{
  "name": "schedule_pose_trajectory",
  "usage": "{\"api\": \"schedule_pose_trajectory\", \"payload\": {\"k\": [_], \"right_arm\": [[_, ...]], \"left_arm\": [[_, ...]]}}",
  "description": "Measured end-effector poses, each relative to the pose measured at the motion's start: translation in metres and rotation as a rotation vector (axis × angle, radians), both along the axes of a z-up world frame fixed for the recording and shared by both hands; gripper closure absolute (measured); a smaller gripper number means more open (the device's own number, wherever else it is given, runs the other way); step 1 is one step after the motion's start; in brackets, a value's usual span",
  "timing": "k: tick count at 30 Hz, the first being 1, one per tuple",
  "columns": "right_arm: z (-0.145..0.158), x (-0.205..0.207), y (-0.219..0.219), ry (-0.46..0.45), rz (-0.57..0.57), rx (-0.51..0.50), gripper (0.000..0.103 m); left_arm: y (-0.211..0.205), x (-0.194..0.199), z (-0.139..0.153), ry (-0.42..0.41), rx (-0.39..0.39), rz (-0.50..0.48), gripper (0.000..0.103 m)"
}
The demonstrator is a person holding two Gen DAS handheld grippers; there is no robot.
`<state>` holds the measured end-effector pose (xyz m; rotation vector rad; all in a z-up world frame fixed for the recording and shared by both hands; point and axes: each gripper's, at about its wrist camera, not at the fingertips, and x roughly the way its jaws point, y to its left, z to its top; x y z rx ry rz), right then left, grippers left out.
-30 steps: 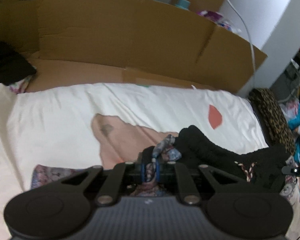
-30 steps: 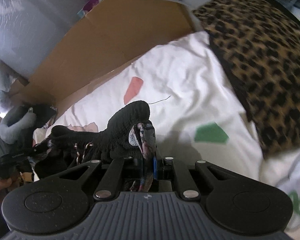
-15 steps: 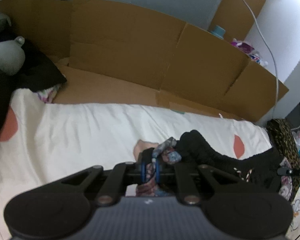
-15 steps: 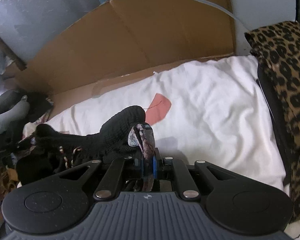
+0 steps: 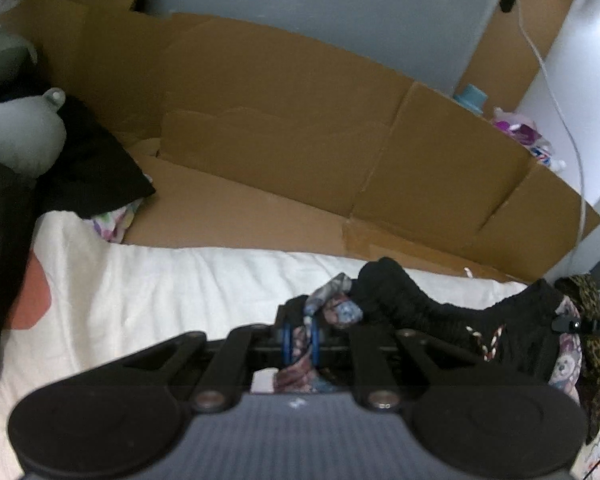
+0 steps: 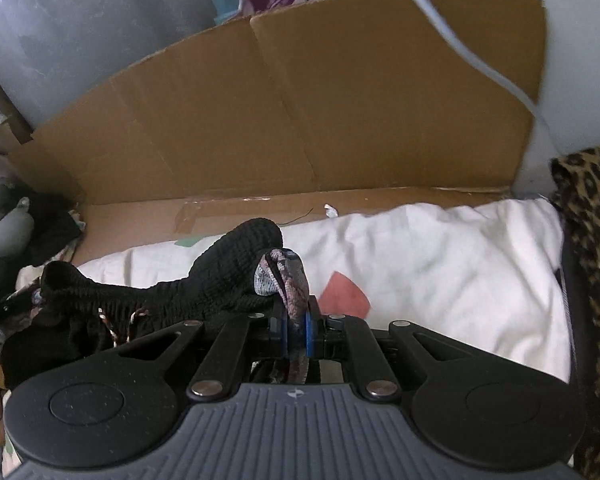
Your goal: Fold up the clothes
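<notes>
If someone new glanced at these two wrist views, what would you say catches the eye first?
Probably the black ribbed-waist garment stretched between the two claws: the left claw and the right claw are each shut on a patterned edge of it, above the white bedsheet. Next comes the big brown cardboard standing behind the bed, then the leopard-print fabric at the right edge.

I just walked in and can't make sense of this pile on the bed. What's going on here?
A person is folding clothes with a handheld gripper in each hand. The left gripper and the right gripper are each shut on the black garment with patterned lining, holding it stretched between them above the white bedsheet. Cardboard lines the wall behind. The garment is not yet laid flat.
</notes>
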<state>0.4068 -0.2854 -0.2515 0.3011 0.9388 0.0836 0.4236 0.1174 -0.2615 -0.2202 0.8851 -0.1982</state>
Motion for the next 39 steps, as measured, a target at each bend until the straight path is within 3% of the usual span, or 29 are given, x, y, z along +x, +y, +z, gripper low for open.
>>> {"api": "schedule_pose_trajectory", "payload": {"k": [14,19,21,22,23,25,28,35,36,37,38,39], "right_arm": [[-0.008,0.067,0.031,-0.035,0.071,-0.024,0.096],[-0.029,0.088,0.039,-0.008,0.099,-0.01,0.095],[-0.046,0.093,0.036,0.061,0.068,-0.024,0.087],[-0.054,0.093,0.034,0.093,0.044,-0.031,0.075],[-0.06,0.092,0.03,0.111,0.021,-0.035,0.058],[-0.065,0.086,0.021,0.126,-0.007,-0.016,0.051],[-0.067,0.079,0.012,0.14,-0.021,0.02,0.05],[-0.069,0.077,0.012,0.163,-0.022,0.077,0.053],[-0.07,0.077,0.014,0.166,-0.006,0.057,0.057],[-0.07,0.078,0.017,0.168,0.011,0.036,0.077],[-0.071,0.079,0.019,0.17,0.027,0.016,0.086],[-0.071,0.08,0.021,0.172,0.043,-0.004,0.088]], "left_arm": [[0.04,0.028,-0.006,-0.041,-0.057,0.125,0.093],[0.035,0.047,-0.025,0.011,-0.009,0.116,0.092],[0.029,0.052,-0.036,0.056,0.03,0.118,0.087],[0.027,0.052,-0.04,0.071,0.051,0.125,0.081],[0.026,0.051,-0.041,0.068,0.056,0.132,0.076],[0.026,0.049,-0.043,0.055,0.048,0.13,0.065],[0.027,0.049,-0.039,0.037,0.015,0.108,0.049],[0.028,0.064,-0.048,0.072,0.016,0.127,0.048],[0.027,0.064,-0.05,0.083,0.012,0.135,0.049],[0.028,0.064,-0.053,0.094,0.004,0.137,0.049],[0.029,0.063,-0.057,0.108,-0.007,0.132,0.051],[0.029,0.062,-0.06,0.118,-0.013,0.126,0.053]]}}
